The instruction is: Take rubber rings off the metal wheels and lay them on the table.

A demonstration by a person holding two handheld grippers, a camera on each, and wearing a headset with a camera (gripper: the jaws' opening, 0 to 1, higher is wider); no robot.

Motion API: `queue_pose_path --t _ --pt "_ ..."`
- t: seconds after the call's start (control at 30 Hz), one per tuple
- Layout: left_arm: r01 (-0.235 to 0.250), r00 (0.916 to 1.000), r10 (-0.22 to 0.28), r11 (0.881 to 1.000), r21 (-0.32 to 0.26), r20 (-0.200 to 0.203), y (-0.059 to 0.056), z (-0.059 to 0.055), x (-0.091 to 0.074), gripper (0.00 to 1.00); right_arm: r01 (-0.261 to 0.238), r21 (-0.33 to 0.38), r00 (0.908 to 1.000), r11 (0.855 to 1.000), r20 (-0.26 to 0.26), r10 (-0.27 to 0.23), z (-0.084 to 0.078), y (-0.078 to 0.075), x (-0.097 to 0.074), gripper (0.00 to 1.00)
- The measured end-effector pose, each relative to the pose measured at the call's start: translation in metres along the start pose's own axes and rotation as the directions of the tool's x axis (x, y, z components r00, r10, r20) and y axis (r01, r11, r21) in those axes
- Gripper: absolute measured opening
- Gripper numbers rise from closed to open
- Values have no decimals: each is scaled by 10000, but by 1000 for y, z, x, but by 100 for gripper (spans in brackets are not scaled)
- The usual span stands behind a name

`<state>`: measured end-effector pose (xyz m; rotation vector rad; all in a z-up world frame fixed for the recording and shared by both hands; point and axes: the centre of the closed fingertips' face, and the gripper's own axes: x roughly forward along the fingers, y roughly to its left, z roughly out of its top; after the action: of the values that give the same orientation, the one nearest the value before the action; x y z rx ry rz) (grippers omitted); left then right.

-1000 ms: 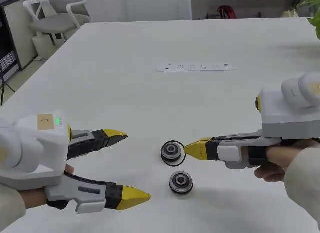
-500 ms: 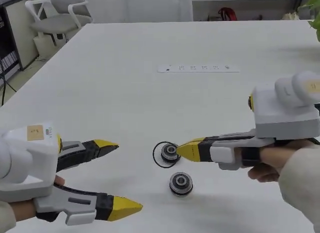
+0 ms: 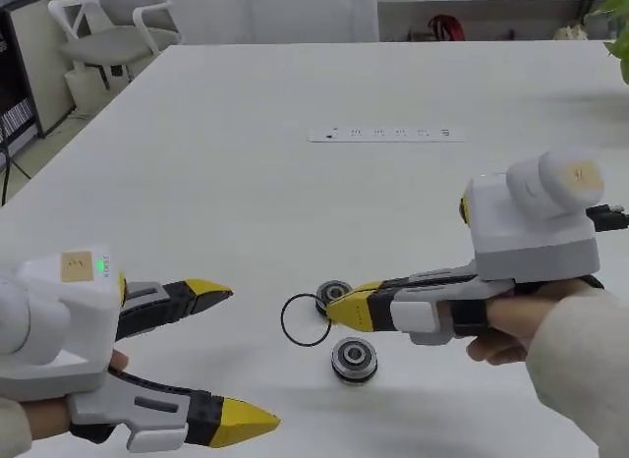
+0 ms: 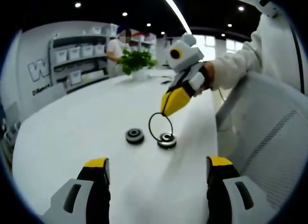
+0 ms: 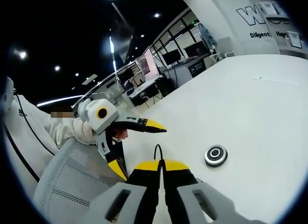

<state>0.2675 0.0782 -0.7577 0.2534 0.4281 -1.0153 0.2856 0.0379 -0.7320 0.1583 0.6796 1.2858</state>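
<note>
- Bare table is left open up to the power strip.
- Nearer, passage is narrowed by the far wheel, the near wheel and the right gripper, clamped on a ring beside them.

The wide white worktop carries two small round metal wheels with dark centres, lying flat close together. The nearer wheel sits just in front of the farther wheel. A flat white power strip lies well apart, farther back.
</note>
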Motion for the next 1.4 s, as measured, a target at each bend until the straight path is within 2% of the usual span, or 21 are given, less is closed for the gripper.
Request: queue_pose_path --t 0.37,0.63,1.0,1.4 --pt "74 9999 -73 10000 30 -134 -4 -1 1 84 -297 -151 9948 9994 -983 280 -29 8 19 0" --pt "255 9993 -252 9996 101 -272 -8 -4 2 84 -301 -446 9886 9986 -1490 232 -43 6 27 0" --pt "240 9993 -240 9997 13 -277 -8 -5 2 83 31 -713 9838 9975 -1784 -158 -56 0 32 0" --pt "222 9993 -224 9997 -55 -285 -7 -6 2 83 585 -938 9802 9939 -1831 -750 -60 -12 31 0"
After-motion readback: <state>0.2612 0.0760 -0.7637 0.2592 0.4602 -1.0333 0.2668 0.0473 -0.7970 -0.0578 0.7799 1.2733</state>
